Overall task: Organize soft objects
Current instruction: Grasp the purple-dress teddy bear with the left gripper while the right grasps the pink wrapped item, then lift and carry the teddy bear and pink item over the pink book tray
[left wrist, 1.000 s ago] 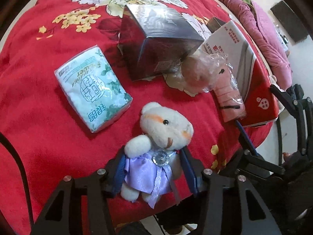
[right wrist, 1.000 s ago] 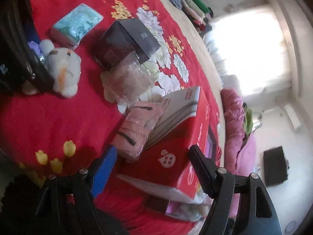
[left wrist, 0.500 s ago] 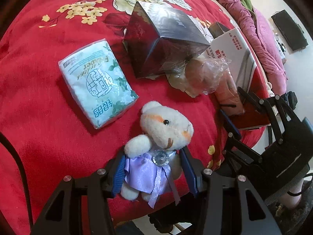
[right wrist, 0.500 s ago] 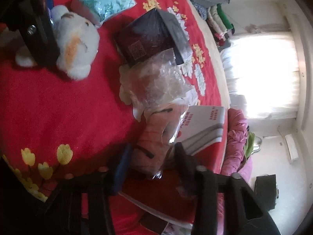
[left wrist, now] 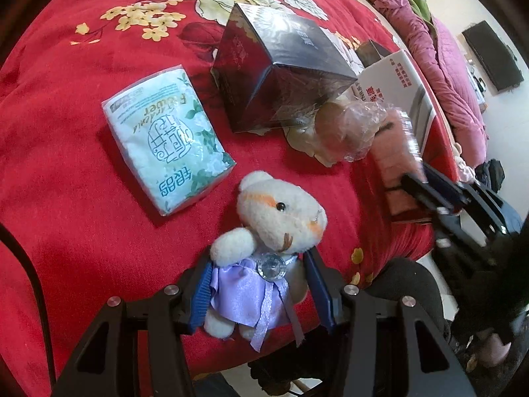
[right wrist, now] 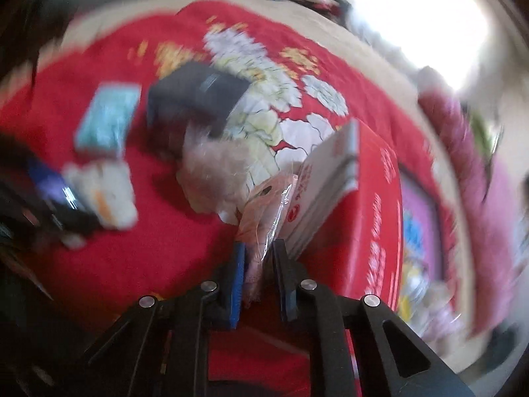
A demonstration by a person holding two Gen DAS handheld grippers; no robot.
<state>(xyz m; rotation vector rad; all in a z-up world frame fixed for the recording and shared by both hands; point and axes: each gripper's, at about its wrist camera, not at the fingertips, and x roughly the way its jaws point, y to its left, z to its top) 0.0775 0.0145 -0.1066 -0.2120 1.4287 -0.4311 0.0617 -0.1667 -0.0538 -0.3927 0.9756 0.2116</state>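
Our left tool [left wrist: 258,291] clamps the bear [left wrist: 264,248] by its lilac dress on the red bedspread [left wrist: 66,215], steadying it; our right tool [right wrist: 258,281], jaws just closing, pinches the pink wrapped bundle [right wrist: 264,218] beside the red box [right wrist: 373,205].

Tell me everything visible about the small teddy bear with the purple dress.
The teddy bear is a small cream plush toy with orange cheek patches, a black bead eye and a stitched mouth. It wears a shiny lilac satin dress with trailing ribbons and a clear gem at the neck. It lies on its back on the red flowered blanket, head pointing away from the camera, beside the tissue pack. The left tongs clasp its body through the dress.
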